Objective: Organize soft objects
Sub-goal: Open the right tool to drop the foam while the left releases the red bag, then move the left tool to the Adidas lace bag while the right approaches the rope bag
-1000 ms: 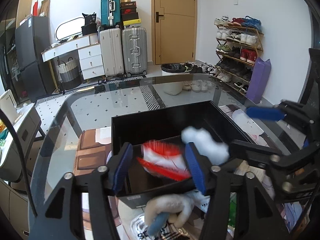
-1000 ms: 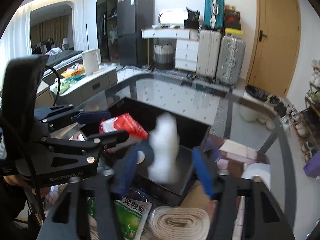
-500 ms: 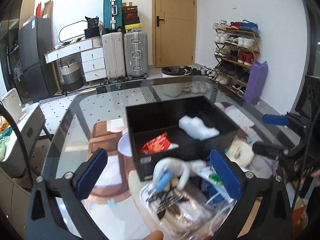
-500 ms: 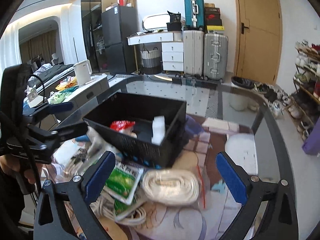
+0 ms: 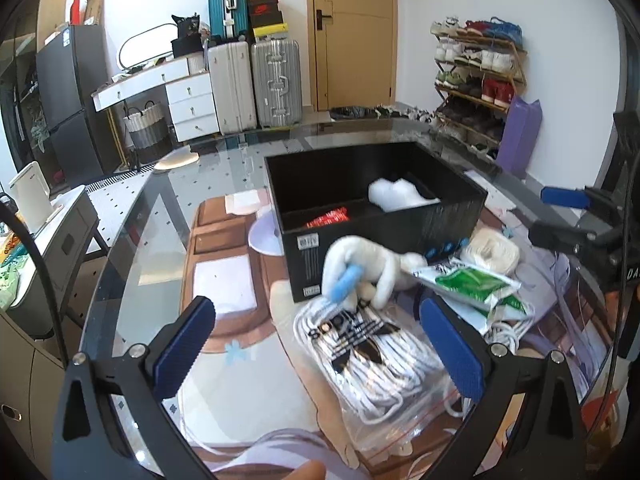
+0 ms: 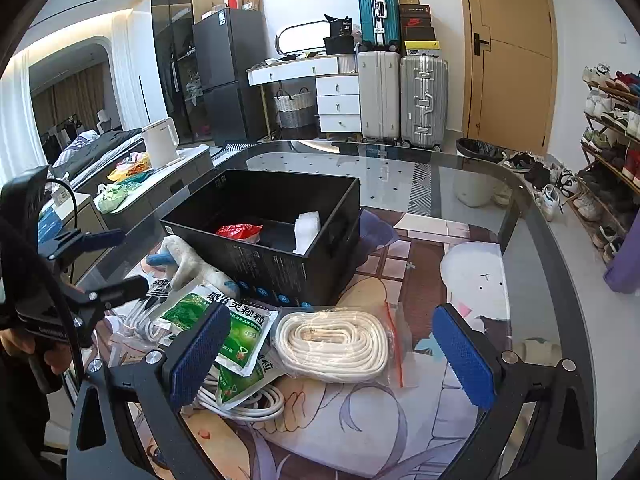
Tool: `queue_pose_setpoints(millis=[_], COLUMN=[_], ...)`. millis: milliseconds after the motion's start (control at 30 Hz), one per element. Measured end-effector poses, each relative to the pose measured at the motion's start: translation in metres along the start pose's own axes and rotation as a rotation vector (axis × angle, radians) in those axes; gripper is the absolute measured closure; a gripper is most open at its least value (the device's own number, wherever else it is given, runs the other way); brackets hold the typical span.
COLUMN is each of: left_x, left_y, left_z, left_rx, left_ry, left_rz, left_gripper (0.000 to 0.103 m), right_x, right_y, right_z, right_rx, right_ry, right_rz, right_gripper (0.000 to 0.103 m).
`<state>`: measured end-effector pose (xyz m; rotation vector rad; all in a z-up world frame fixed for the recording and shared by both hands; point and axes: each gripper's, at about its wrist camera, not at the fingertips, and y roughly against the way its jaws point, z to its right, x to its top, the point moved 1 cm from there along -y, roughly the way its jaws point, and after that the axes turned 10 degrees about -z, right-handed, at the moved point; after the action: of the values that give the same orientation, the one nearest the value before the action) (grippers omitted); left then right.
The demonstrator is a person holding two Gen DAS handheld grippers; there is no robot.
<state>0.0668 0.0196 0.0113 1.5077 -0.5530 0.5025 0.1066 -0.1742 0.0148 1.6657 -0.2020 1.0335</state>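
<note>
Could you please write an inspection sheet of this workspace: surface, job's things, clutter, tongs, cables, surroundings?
Surface: glass table with a printed mat on it.
Job's things: black box holds a red packet and white foam; plush toy, green sachet, bagged cream rope and bagged white cord lie outside, in front of the box.
Clutter: nothing seen beyond these.
Tongs: left tongs and right tongs both open, jaws just opened wide, nothing between them.
Cables: a black cable runs by the left tool.
Surroundings: suitcases, door, shoe rack.
</note>
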Motion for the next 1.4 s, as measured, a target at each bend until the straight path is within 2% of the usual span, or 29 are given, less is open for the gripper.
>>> queue_pose_setpoints(millis=[533, 800, 900, 1000, 1200, 1400], left_x=[-0.003, -0.009, -0.010, -0.011, -0.013, -0.014], left_y=[-0.034, -0.041, -0.044, -0.048, -0.048, -0.051], left_z=[-0.004, -0.013, -0.016, -0.013, -0.012, -0.015], left_rx=[-0.025, 0.009, -0.008, -0.002, 0.017, -0.009], left_ry=[0.120, 0.111, 0.135, 0.117, 0.109, 0.124], left_rz=[-0.108, -0.153, -0.159, -0.169, -0.167, -0.188], left_gripper=[0.000, 0.000, 0.000, 0.000, 0.000, 0.000], right_x=[-0.002, -0.003, -0.004, -0.004, -0.006, -0.010], right_y=[0.003, 0.000, -0.002, -0.005, -0.015, -0.029], right_z=[-0.001, 0.006, 0.008, 0.007, 0.011, 0.019], right_rx=[-0.014, -0.020, -0.014, -0.008, -0.040, -0.036], right_ry=[0.001, -0.019, -0.028, -0.024, -0.035, -0.062], right_rz=[0.006, -0.009, -0.015, -0.022, -0.059, -0.122], right_gripper=[0.001, 0.001, 0.001, 0.001, 0.001, 0.001])
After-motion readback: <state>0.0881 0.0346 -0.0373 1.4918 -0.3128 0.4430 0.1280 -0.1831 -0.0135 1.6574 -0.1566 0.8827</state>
